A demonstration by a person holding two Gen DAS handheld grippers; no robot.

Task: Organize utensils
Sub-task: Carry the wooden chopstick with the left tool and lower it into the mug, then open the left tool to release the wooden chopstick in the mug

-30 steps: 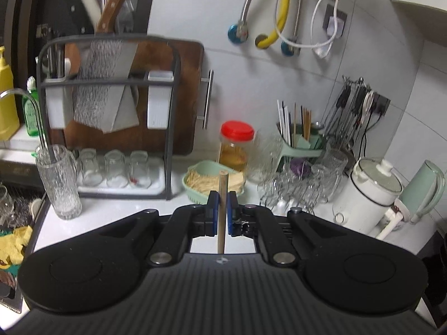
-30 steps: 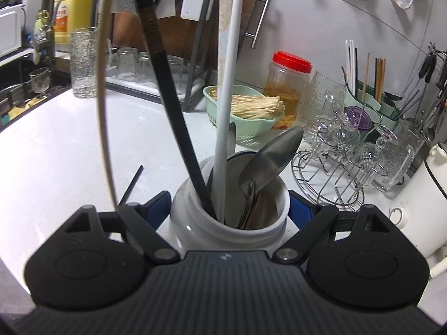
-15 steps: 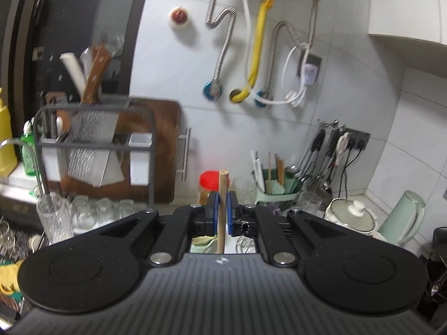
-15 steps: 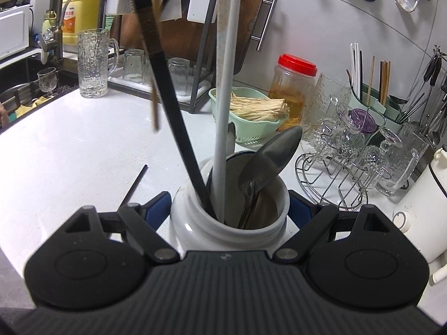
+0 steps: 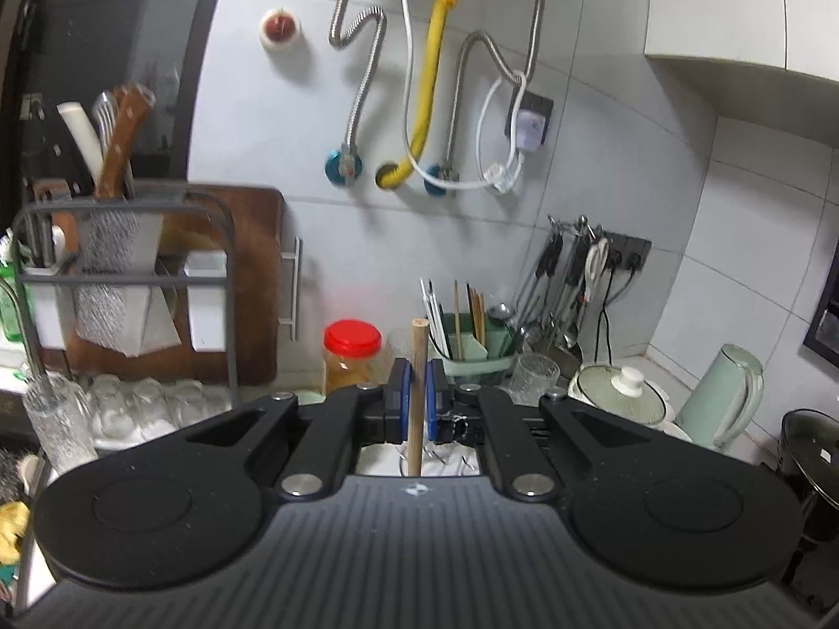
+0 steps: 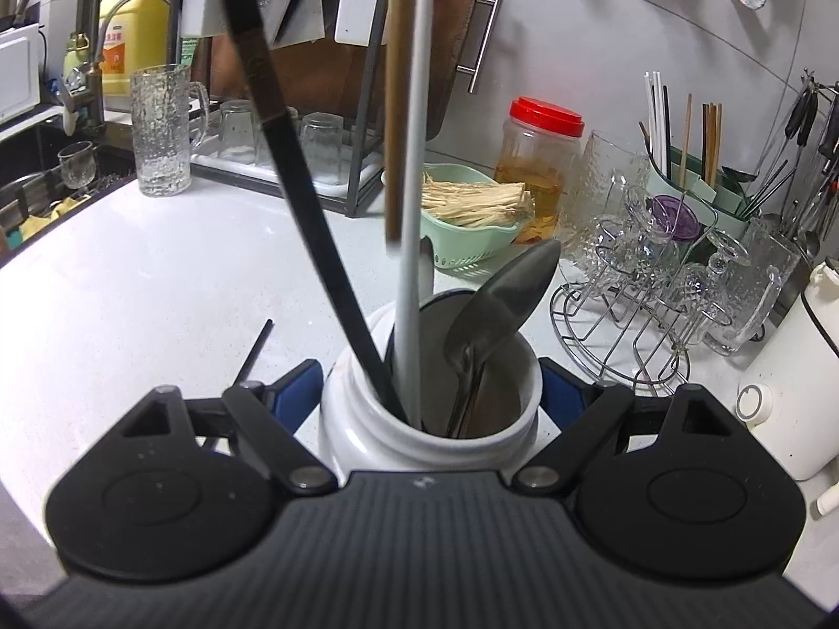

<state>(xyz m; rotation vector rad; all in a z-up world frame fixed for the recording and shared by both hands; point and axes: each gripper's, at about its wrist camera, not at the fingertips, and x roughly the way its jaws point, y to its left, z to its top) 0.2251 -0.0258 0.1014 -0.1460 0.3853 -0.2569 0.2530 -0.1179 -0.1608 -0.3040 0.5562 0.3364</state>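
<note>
A wooden chopstick (image 5: pixel 417 393) is clamped upright between the blue pads of the left gripper (image 5: pixel 418 399) — its lower end hangs above the white jar (image 6: pixel 362 419). The jar is flanked by the right gripper (image 6: pixel 431 398), whose jaws are closing; contact cannot be told. A black chopstick (image 6: pixel 293 167), white chopstick (image 6: pixel 411 241) and spoon (image 6: pixel 498 309) stand inside.

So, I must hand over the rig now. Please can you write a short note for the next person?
Left gripper: shut on a wooden chopstick, held upright.
Right gripper: jaws closing around the white jar, which stands on the counter.
Done: a black chopstick, a white chopstick and spoons are in the jar.
Left: the wooden chopstick hangs above the jar, not yet in. One black stick lies on the counter beside the jar.
</note>
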